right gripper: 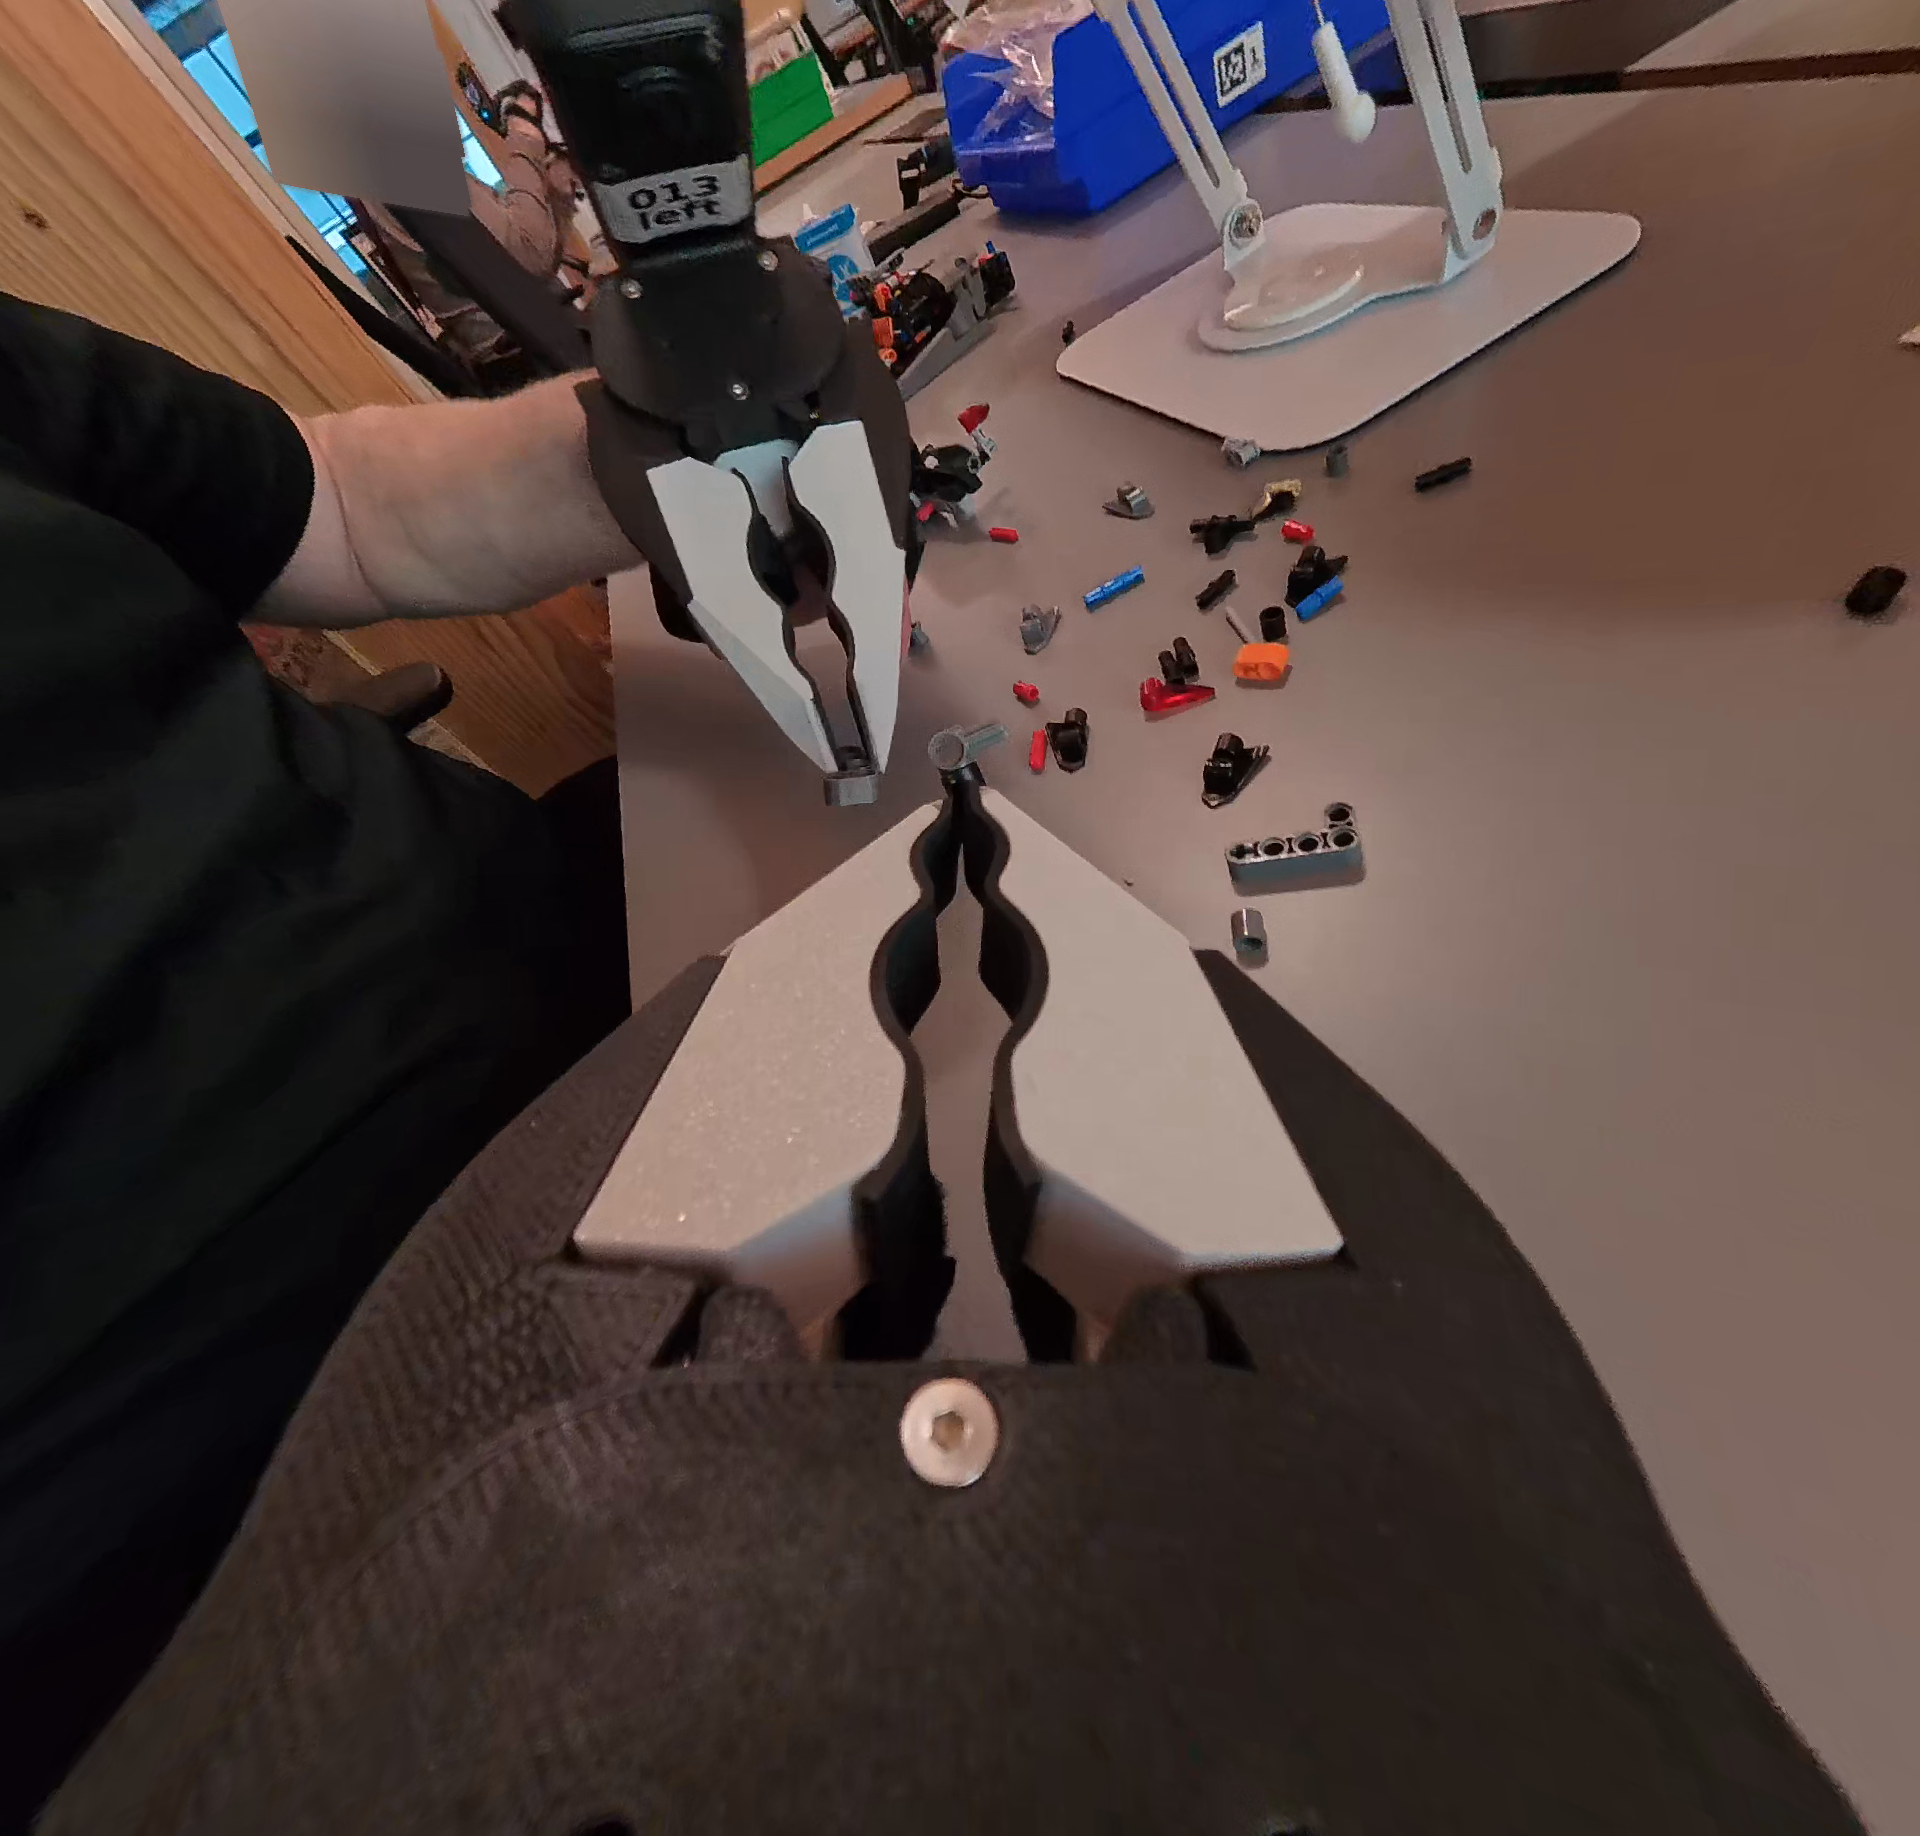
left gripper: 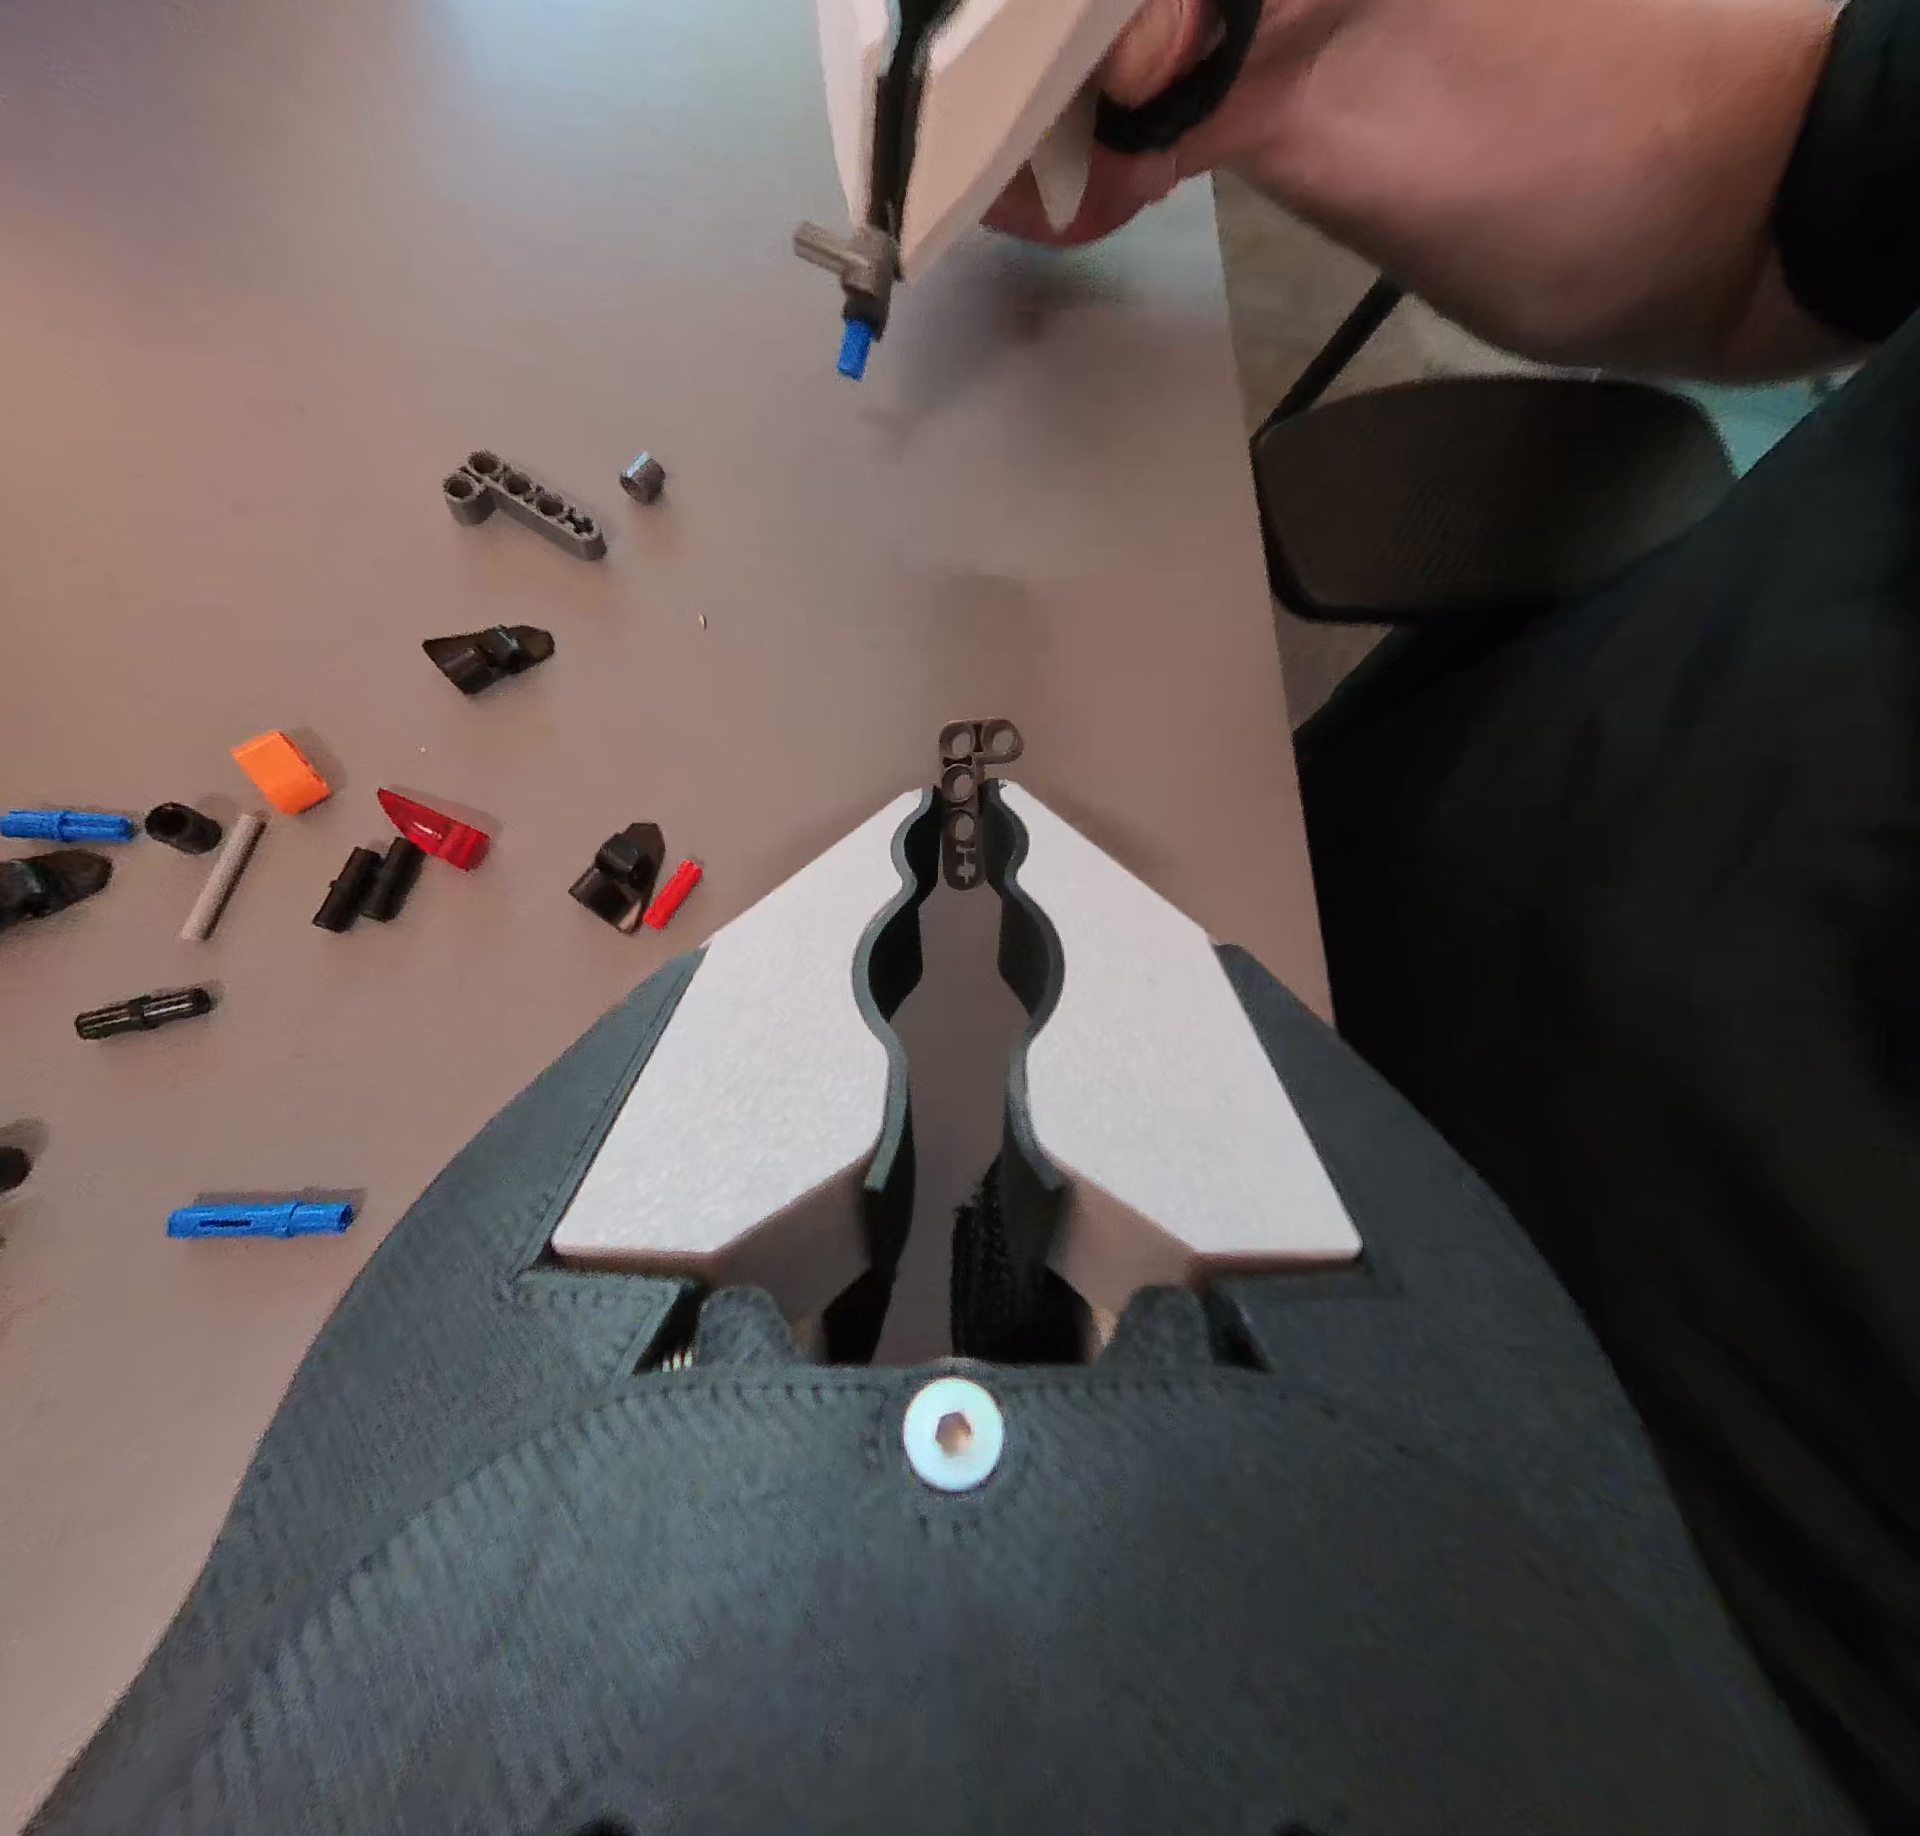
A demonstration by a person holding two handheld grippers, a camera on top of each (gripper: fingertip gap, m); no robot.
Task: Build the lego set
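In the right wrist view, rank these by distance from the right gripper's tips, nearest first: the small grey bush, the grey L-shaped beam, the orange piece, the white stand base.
From the right gripper:
1. Small grey bush, on the table just right of the fingers.
2. Grey L-shaped beam, right, slightly beyond the bush; close to call.
3. Orange piece, farther up among the loose parts.
4. White stand base, far back on the right.

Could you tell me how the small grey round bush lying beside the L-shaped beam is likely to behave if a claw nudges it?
The grey bush is a short cylinder, so it will probably roll or skid across the smooth table. It looks tiny and hard, likely light and stiff.
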